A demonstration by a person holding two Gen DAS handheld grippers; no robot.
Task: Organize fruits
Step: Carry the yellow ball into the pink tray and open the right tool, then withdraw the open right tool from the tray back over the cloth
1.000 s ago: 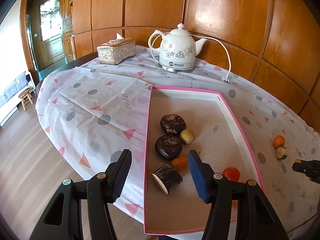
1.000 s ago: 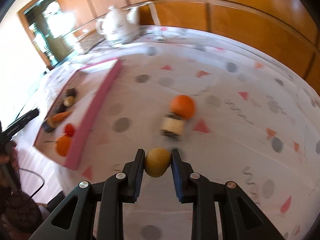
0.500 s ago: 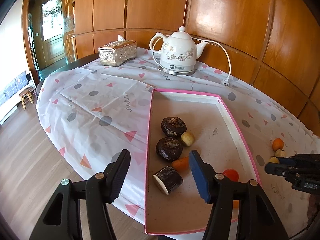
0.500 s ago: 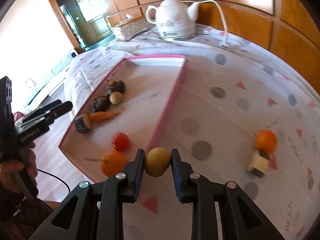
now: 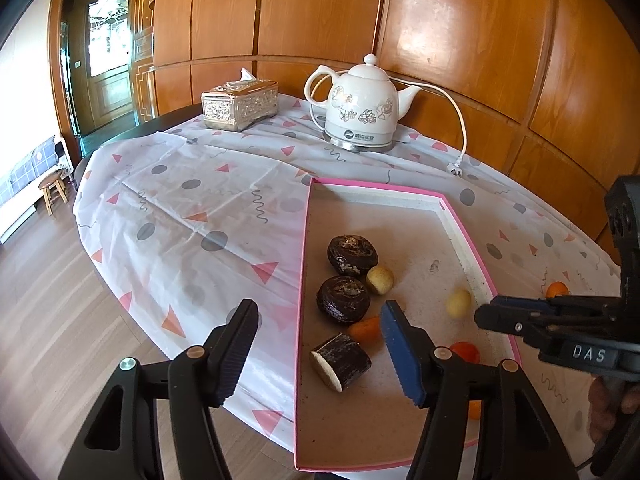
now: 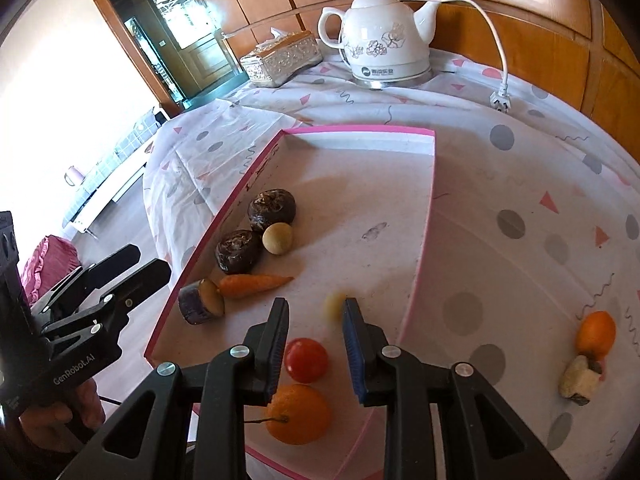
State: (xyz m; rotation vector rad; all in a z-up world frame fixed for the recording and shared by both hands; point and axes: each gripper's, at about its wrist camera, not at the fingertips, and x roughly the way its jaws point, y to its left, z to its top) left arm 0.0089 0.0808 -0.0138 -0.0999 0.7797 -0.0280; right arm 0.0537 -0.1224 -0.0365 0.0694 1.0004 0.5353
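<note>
A pink-rimmed tray [image 5: 304, 260] [image 6: 428, 220] holds two dark round fruits [image 5: 352, 254], a tan ball [image 5: 380, 280], a carrot [image 6: 256, 285], a purple cut piece [image 6: 200, 302], a tomato [image 6: 306, 360] and an orange [image 6: 298, 414]. My right gripper [image 6: 316, 306] hangs over the tray's near right part, open. A small tan fruit [image 6: 334, 307] [image 5: 459, 303], blurred, is loose just below its tips. My left gripper [image 5: 317, 306] hovers at the tray's left rim. Its jaws are opening and nothing is between them. A second orange [image 6: 596, 334] and a pale cut piece [image 6: 578, 378] lie on the cloth to the right.
A white kettle [image 5: 360, 108] with its cord and plug [image 5: 454, 169] and a silver tissue box [image 5: 240, 106] stand at the back of the table. Wood panelling runs behind. The table's edge and the floor lie to the left.
The right gripper swung left from the cloth to above the tray and let go of the small tan fruit. The left gripper stayed put, its jaws a little wider.
</note>
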